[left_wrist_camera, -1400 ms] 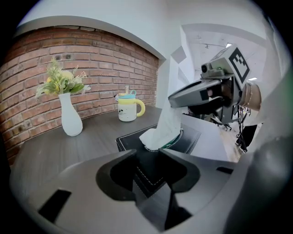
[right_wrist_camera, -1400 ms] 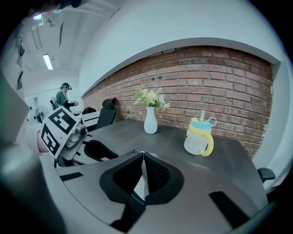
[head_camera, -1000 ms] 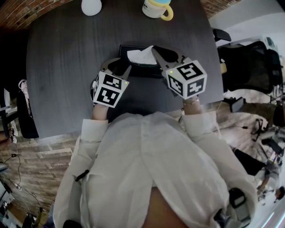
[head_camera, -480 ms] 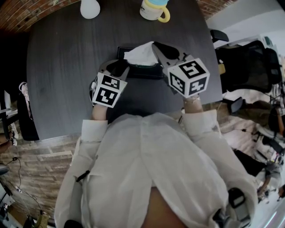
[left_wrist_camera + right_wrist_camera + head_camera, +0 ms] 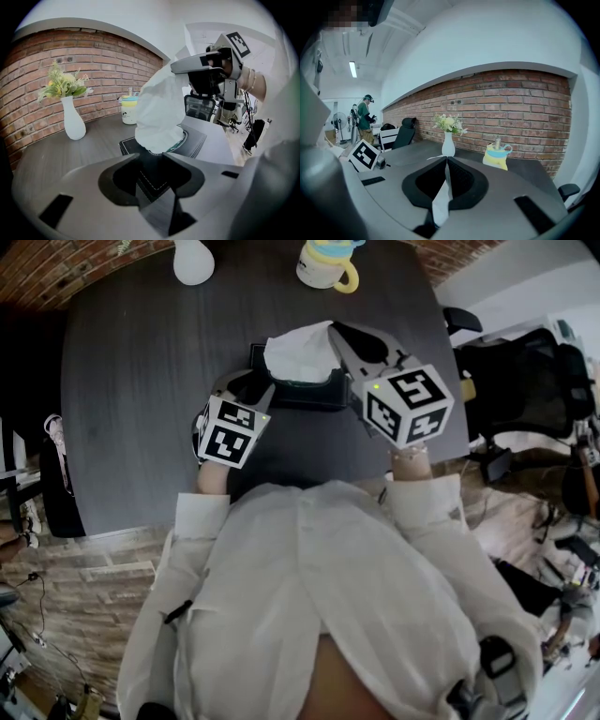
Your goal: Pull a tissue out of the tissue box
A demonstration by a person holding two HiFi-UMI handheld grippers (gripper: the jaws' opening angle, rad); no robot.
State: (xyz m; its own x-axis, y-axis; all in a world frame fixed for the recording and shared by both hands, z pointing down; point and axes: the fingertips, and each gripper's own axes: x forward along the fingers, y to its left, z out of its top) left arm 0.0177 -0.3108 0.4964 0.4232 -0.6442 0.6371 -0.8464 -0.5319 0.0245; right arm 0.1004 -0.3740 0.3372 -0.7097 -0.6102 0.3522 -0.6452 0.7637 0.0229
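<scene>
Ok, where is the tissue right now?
In the head view, the tissue stands out of the tissue box at the middle of the table, its upper right edge pinched in the right gripper.

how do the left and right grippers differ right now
The right gripper is shut on the tissue; the left gripper has its jaws apart and pinches nothing. The right gripper is high above the tissue box, at the tissue's top; the left gripper is low, at the box's near corner. Both carry a marker cube.
</scene>
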